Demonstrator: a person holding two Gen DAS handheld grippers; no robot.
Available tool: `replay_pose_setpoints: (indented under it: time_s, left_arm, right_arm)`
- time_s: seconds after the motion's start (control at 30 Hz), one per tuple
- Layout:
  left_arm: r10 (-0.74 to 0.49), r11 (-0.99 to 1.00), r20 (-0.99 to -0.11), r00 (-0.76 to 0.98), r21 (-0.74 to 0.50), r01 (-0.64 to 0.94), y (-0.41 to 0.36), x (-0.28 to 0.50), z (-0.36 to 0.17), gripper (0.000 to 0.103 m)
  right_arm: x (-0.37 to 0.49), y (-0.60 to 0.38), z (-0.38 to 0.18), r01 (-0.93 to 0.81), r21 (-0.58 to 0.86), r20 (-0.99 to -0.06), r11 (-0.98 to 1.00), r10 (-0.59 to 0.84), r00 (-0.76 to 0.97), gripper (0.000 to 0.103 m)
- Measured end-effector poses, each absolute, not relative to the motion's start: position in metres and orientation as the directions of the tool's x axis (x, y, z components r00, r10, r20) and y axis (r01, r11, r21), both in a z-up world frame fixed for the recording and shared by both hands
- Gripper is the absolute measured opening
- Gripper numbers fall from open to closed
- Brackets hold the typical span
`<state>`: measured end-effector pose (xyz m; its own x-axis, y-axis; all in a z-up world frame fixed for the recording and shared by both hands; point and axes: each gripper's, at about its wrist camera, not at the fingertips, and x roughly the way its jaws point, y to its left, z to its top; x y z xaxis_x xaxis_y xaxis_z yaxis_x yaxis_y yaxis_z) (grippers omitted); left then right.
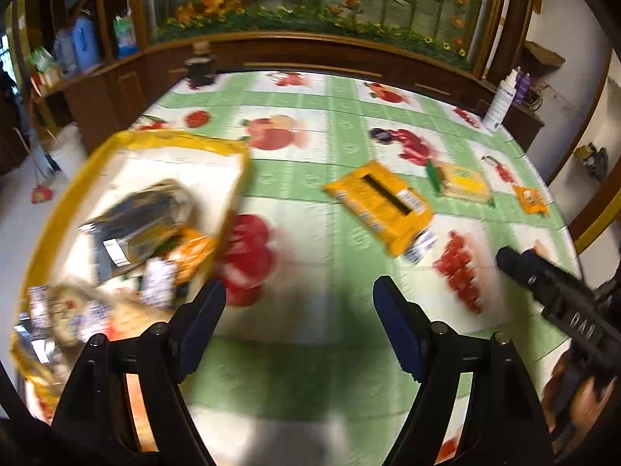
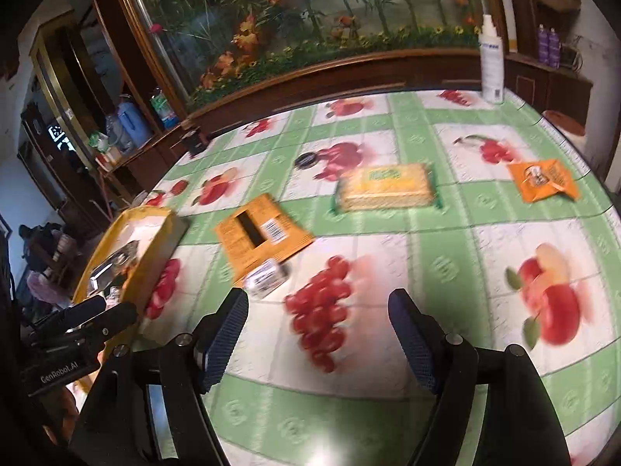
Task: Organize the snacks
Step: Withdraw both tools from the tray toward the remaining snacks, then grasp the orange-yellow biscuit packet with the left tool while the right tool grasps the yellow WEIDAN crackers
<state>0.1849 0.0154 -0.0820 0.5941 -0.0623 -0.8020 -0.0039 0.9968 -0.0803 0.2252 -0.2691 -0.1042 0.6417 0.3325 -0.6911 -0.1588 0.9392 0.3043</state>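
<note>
- Left gripper (image 1: 299,303): jaws wide, nothing between them.
- Right gripper (image 2: 318,314): jaws wide, empty.
- Yellow tray (image 1: 233,147): at table's left, holding snack packs.
- Orange packet (image 2: 260,233), biscuit pack (image 2: 384,186), small orange pouch (image 2: 543,180): loose on tablecloth (image 2: 427,256).

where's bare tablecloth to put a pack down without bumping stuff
Free: the near tablecloth under both open tongs, and the right side between the small orange packet and the near edge. Crowded: the yellow tray, and the middle with the orange bag and cracker pack.

Home dining room: fruit-print tablecloth (image 2: 388,407), wooden sideboard (image 1: 310,54), flower display (image 2: 310,11).
</note>
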Motion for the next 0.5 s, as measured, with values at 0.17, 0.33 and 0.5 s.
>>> replay_pose_setpoints:
  time_s: [0.17,0.33,0.5]
  left_arm:
    - [-0.089,0.992,-0.814,0.574,-0.124,-0.022,-0.015,0.233,-0.087,0.078]
    - [-0.036,0.991,-0.829,0.558,-0.101,-0.085,-0.03,0.266,-0.097,0.078]
    - [-0.017,0.982,-0.846,0.532,-0.114,-0.151,-0.036,0.283,-0.111,0.078]
  right_arm:
    - [0.241,-0.276,-0.104,-0.193,0.272,-0.683,0.943,0.33,0.652,0.077]
    - [0.279,-0.297,-0.109,-0.125,0.273,-0.686,0.954,0.284,0.67,0.082]
    - [0.313,-0.3,-0.113,-0.135,0.272,-0.696,0.953,0.292,0.656,0.082]
